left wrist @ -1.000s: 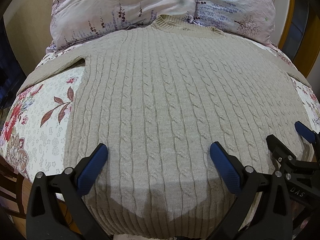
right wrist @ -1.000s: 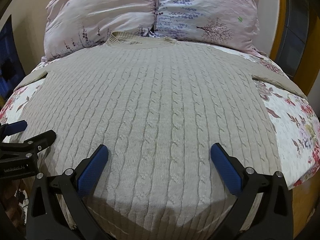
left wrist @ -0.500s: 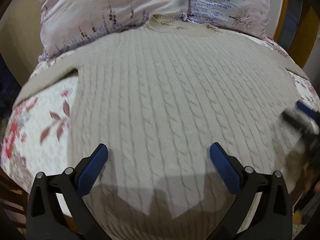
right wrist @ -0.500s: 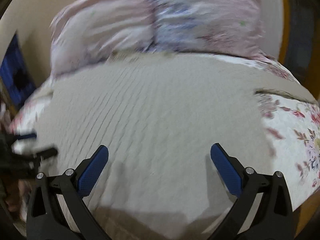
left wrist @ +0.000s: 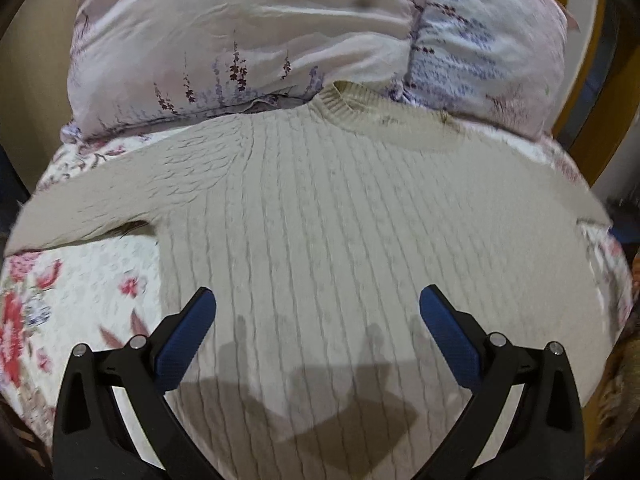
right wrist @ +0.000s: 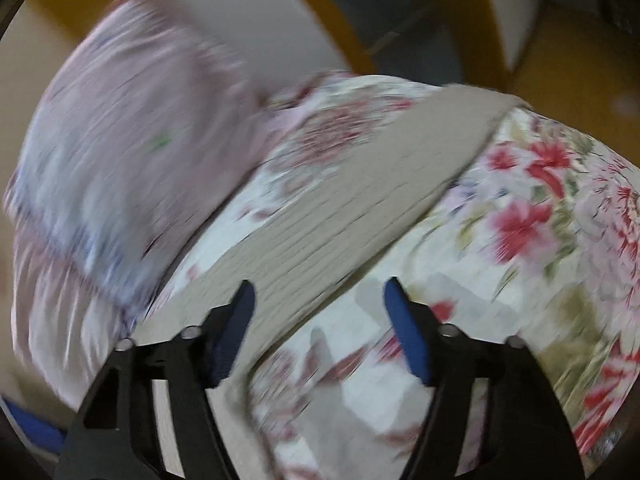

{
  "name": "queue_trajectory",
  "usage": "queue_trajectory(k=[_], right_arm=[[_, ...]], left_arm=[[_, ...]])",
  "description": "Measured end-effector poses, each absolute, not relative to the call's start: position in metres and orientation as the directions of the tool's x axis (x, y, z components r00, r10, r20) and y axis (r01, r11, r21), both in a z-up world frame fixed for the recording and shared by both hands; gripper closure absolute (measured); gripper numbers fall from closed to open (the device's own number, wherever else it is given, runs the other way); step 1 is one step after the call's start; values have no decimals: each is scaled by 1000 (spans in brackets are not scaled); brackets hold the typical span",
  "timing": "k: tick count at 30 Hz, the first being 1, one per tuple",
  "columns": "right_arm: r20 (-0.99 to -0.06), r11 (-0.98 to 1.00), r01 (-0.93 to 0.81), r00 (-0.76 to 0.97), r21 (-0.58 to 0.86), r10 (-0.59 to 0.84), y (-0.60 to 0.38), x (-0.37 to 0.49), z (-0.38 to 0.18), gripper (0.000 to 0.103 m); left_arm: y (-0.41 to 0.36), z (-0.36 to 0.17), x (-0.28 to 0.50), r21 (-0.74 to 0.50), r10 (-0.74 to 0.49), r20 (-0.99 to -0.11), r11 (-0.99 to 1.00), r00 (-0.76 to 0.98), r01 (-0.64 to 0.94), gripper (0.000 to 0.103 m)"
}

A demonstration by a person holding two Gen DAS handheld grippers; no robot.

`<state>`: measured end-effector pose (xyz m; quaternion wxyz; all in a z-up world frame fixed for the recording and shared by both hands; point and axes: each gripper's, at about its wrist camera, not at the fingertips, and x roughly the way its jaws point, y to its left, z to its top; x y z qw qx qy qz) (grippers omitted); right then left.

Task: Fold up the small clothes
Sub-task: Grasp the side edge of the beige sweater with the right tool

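Below the gaping left tool [left wrist: 316, 322], flat beige sweater [left wrist: 360, 220].

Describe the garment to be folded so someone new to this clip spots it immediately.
Find the bed with the floral quilt and two pale pillows. Spread flat across it lies the sweater, its collar touching the pillows. It alone is plain beige cable knit; everything around it is flower-printed.

I can read no text, label, brand or number anywhere in either of my wrist views; the right one is badly blurred.
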<state>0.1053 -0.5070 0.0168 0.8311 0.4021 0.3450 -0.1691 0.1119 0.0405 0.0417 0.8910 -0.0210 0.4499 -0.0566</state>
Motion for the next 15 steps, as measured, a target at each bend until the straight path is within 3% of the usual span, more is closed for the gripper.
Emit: queue_trajectory(k=[11,15], right_arm=[[-744,451,675,667,584,-34,-556,117,-23,59],[-741,433,681,670,590,-43,-562,120,-26,77]], left_arm=[[45,34,150,-86,-102,-797,995,595,55,2],[43,33,155,-93,-120,-788,993,604,75,2]])
